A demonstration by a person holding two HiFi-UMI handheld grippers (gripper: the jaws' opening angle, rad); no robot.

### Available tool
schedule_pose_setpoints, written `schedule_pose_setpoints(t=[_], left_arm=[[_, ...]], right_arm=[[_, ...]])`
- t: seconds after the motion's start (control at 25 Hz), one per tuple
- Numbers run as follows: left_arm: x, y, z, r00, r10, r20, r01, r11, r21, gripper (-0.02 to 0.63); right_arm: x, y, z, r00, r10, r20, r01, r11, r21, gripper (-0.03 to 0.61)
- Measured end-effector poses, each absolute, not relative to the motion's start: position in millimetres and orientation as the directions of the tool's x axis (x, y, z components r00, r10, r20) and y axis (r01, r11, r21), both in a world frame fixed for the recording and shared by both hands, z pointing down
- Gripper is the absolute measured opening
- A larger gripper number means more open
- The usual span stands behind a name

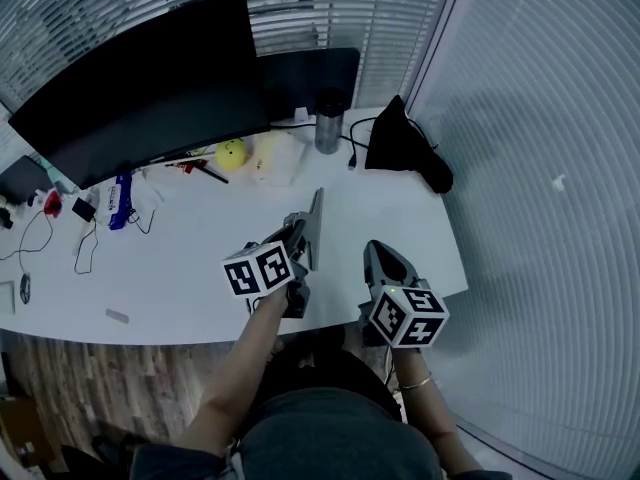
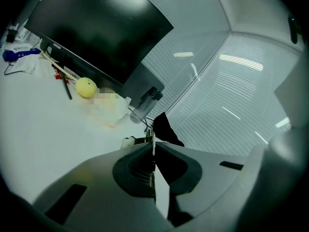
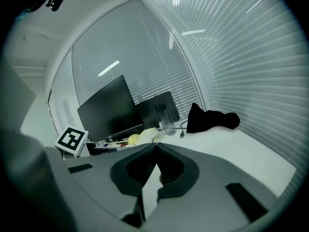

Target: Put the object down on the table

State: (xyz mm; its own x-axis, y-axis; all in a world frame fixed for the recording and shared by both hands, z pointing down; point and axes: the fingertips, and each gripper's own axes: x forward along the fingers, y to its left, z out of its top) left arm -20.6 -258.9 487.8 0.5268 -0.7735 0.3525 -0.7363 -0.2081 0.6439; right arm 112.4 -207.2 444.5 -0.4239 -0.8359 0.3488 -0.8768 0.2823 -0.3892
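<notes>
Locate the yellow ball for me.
In the head view the yellow ball lies at the far side of the table, just in front of the monitor, left of the bottle.

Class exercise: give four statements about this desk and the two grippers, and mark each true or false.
1. The left gripper is shut on a thin flat object. True.
2. The right gripper holds the yellow ball. False: its jaws are together on nothing, and the ball lies on the table.
3. The bottle lies on its side. False: it stands upright.
4. A dark monitor stands at the back of the table. True.
</notes>
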Motion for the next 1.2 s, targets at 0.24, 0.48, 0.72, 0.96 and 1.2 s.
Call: schedule_pose_setpoints(t=[0.24, 0.48, 0.72, 0.96, 1.2], left_arm=[[-22.9, -277.1, 491.9, 0.485, -0.800, 0.355, -0.747, -0.167, 0.643, 0.023], [-21.3, -296.1, 501.9, 0.461, -0.805, 0.375, -0.761, -0.141, 0.633, 0.023], [-20.0, -319.2, 514.3, 0.436, -0.810, 0.392, -0.753, -0.091, 0.651, 0.023], [-17.4, -338.0, 527.6, 0.421, -0.809, 0.410, -0.740, -0.045, 0.671, 0.023], [-15.3, -355.0, 537.2, 0.413, -0.801, 0.434, -0.736, -0.012, 0.677, 0.023]], right_arm=[[107.2, -220.1, 447.3, -0.472, -0.807, 0.354, -0.859, 0.333, -0.388, 0.005], [104.5, -227.6, 452.2, -0.503, -0.785, 0.362, -0.846, 0.362, -0.392, 0.005], [105.9, -232.8, 456.2, -0.515, -0.774, 0.369, -0.840, 0.369, -0.399, 0.005], [111.6, -237.0, 459.9, -0.511, -0.772, 0.377, -0.842, 0.363, -0.399, 0.005], [121.5, -240.3, 460.2, -0.492, -0.782, 0.383, -0.852, 0.343, -0.395, 0.005]])
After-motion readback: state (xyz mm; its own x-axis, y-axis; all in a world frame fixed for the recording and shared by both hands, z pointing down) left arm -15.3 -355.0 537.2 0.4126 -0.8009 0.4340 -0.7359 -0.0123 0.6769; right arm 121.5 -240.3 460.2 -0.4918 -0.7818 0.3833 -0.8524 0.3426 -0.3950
